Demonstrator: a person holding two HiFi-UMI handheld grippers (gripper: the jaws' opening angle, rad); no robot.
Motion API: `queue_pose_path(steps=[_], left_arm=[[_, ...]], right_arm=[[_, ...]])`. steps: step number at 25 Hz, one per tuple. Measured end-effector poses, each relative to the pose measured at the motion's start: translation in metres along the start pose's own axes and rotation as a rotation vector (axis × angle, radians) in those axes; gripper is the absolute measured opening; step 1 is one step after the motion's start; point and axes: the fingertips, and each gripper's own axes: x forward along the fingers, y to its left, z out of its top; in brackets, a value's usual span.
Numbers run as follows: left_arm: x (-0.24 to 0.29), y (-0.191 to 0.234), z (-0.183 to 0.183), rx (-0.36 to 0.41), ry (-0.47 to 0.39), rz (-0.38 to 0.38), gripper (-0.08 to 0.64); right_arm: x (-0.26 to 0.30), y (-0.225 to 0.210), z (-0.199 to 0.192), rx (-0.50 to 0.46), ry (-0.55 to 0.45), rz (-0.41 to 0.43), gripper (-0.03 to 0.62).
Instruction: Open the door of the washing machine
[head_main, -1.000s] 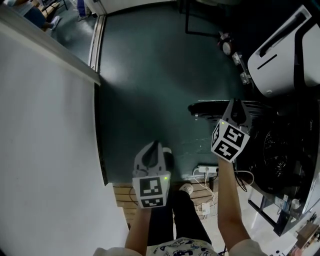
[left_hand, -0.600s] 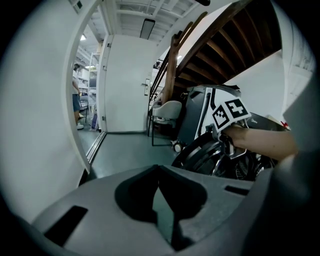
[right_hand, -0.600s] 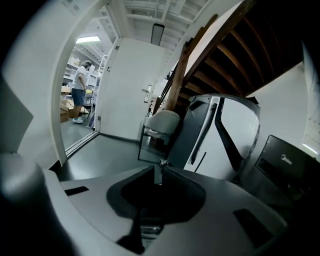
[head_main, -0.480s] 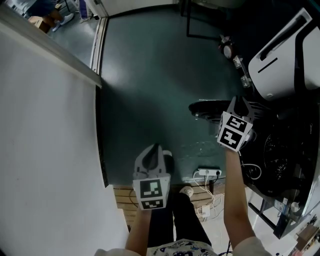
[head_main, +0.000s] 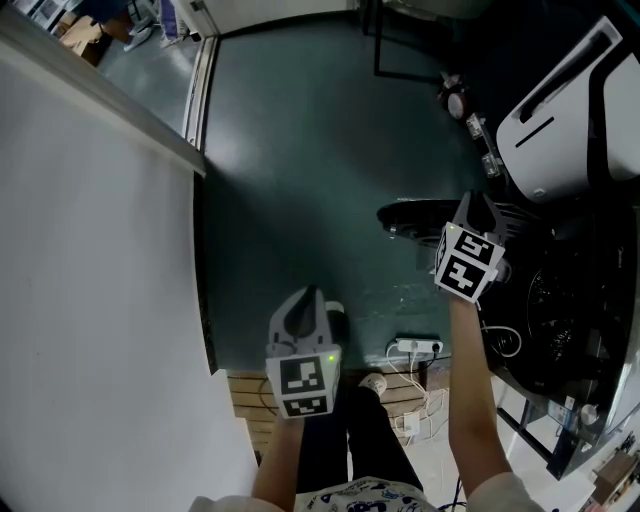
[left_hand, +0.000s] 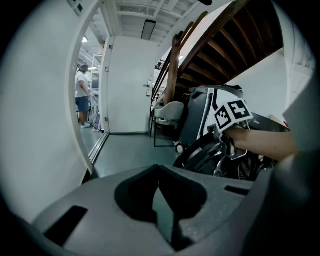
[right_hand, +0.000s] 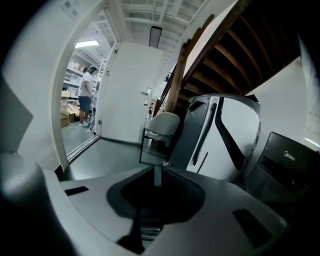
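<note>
While both tongs are nearly closed, only the right tongs count here. Their jaws are narrow, with a thin slit between them in the right gripper view and nothing clearly clamped. The tips sit right at the door, on or just over its top rim, toward the washer-side end. Whether they touch or pinch the rim, cannot tell from the head view. The left gripper view agrees: right tips at the upper right edge of the round dark door. The left tongs have tips together and empty, over the floor, well apart from the door. So the right hand is clearly the nearer one.

Key relation: from above the door is seen edge-on, long axis left-right in the head view. It sticks out leftward from the washer at the right side. Most of the door lies left of the right tongs and just under the tips; the tongs point up-frame, across that axis.

Judgement: the door stands swung well out from the washer front, so the task looks mostly done. Any further swing would carry the door across its own axis, roughly along the tongs' pointing line. Risk: narrow jaws slide off the rim if not truly gripping.
</note>
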Motion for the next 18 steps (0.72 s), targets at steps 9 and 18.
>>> queue_pose_path(steps=[9,18], left_arm=[[-0.029,-0.021,0.039,0.018,-0.074,-0.009,0.003],[-0.083,-0.064,0.105,0.057,-0.239,-0.034,0.003]], right_arm=[[-0.060,-0.016,0.032,0.106,-0.082,0.031,0.046],[-0.159,-0.065,0.077,0.197,-0.211,0.027,0.038]])
